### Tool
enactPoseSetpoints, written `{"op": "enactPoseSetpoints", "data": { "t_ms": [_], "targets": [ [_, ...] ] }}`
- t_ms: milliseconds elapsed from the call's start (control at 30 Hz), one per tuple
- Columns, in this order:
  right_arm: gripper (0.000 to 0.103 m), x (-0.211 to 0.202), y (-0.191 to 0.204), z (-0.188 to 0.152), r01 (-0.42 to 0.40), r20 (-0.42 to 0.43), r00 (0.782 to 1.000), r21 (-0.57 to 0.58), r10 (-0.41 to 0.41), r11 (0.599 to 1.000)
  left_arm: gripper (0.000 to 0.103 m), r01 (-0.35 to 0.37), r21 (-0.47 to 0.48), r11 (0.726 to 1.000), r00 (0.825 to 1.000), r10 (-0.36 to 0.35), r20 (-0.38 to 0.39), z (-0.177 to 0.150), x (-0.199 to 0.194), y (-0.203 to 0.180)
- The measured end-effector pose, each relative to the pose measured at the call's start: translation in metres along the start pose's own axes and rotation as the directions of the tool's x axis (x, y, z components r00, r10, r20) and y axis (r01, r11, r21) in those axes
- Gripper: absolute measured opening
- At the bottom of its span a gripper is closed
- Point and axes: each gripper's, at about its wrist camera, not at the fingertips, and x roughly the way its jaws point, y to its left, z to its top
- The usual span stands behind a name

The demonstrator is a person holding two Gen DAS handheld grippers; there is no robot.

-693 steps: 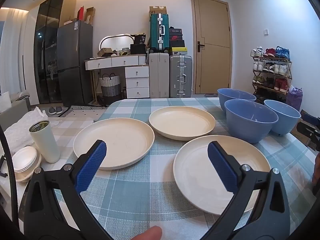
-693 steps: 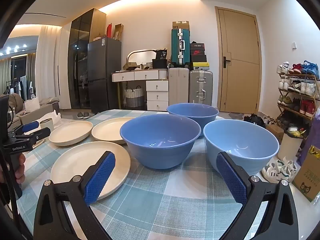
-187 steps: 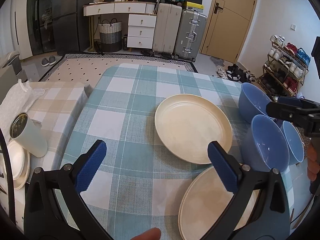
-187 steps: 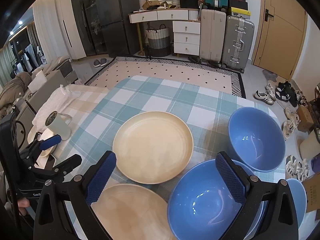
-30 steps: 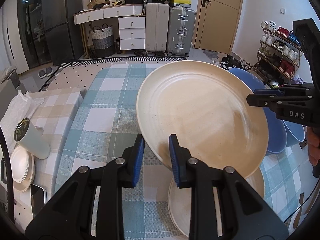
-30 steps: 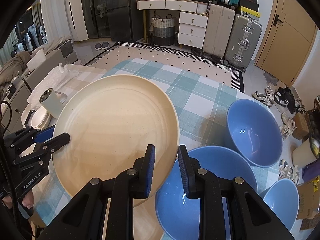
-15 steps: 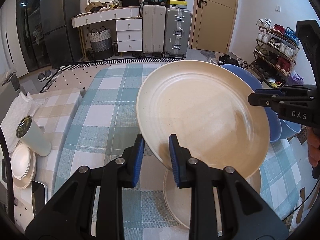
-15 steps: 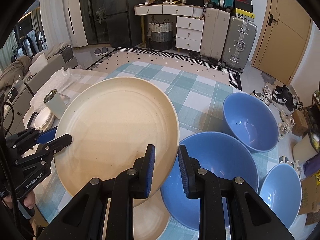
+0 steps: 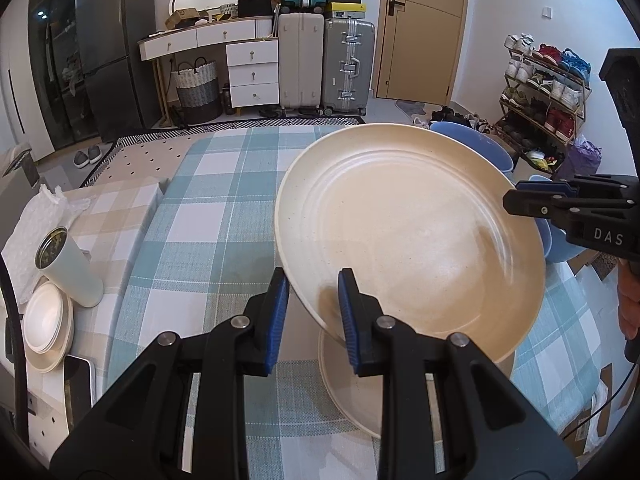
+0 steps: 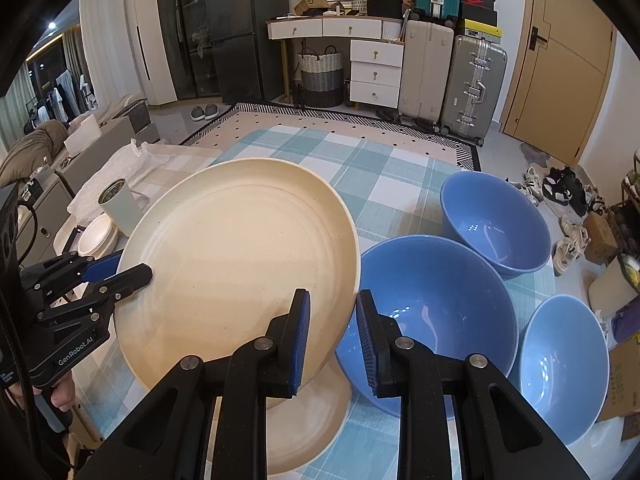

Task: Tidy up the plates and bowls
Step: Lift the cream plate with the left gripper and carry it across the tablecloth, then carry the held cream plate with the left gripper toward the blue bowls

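Observation:
Both grippers hold one cream plate point(image 9: 412, 232) point(image 10: 240, 256) tilted in the air. My left gripper point(image 9: 310, 280) is shut on its left rim; it also shows at the left of the right wrist view as the left gripper point(image 10: 132, 268). My right gripper point(image 10: 330, 300) is shut on the opposite rim, and the left wrist view catches the right gripper point(image 9: 516, 196) at the plate's right edge. Beneath lies a second cream plate point(image 9: 344, 380) point(image 10: 312, 412) on the table. Three blue bowls stand to the right: far bowl point(image 10: 496, 220), middle bowl point(image 10: 432, 312), near bowl point(image 10: 564, 364).
The checked tablecloth point(image 9: 224, 216) covers the table. On a lower side table at the left stand a white tumbler point(image 9: 68, 268) and a stack of small white plates point(image 9: 46, 328). A hand point(image 10: 60, 396) holds the left gripper. Shoes and boxes lie on the floor at the right.
Both grippers have carried the plate together toward the near side of the table, further over the plate lying there. Both grips are unchanged.

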Motion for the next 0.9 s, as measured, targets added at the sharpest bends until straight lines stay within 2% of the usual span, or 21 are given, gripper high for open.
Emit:
{"op": "enactPoseSetpoints", "data": {
  "t_ms": [900],
  "targets": [
    [0.024,-0.012,0.012,-0.055,-0.036,0.005,0.999,0.040,0.036,0.999,0.022,0.012,0.010,1.000,1.000,-0.012,-0.023,-0.046,-0.009,0.003]
  ]
}}
